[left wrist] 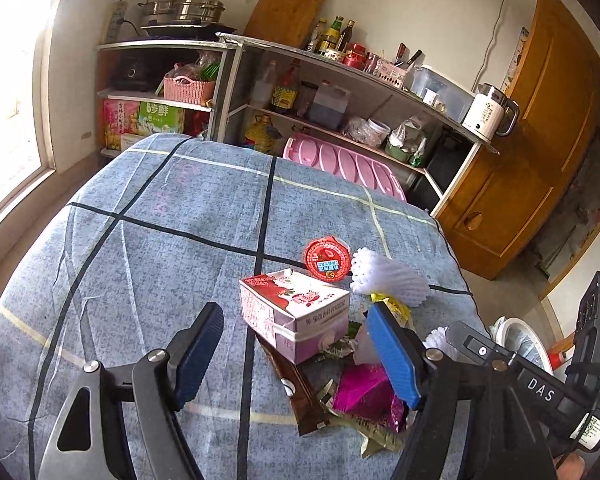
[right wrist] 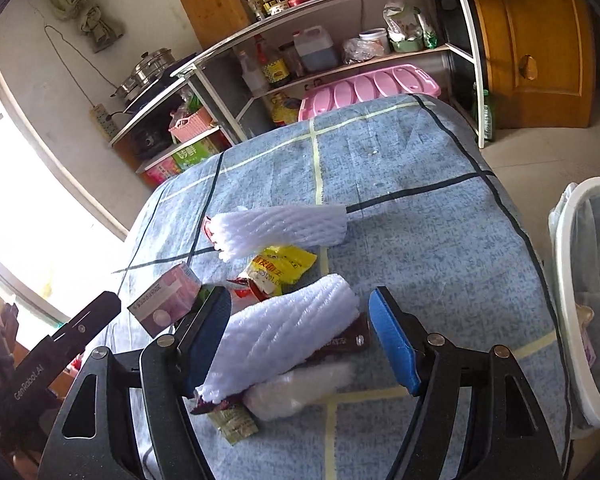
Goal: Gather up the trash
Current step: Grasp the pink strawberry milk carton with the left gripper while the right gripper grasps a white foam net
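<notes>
A pile of trash lies on the blue checked tablecloth (left wrist: 140,260). My left gripper (left wrist: 296,354) is open, and a pink milk carton (left wrist: 296,312) sits between its fingers without being pressed. Beyond the carton are a red round lid (left wrist: 326,260), a white foam net (left wrist: 384,278) and a yellow wrapper (left wrist: 396,306). A magenta wrapper (left wrist: 368,396) and a brown wrapper (left wrist: 300,392) lie nearer. My right gripper (right wrist: 300,344) is open around a second white foam net (right wrist: 288,336), which lies close to the left pad and clear of the right one. The pink carton (right wrist: 168,300) shows at its left.
A white bin with a plastic liner (right wrist: 580,280) stands just off the table's right edge. Behind the table are metal shelves (left wrist: 340,80) with bottles and pots, a pink crate (left wrist: 340,164) and a wooden door (left wrist: 540,140). A window is at the left.
</notes>
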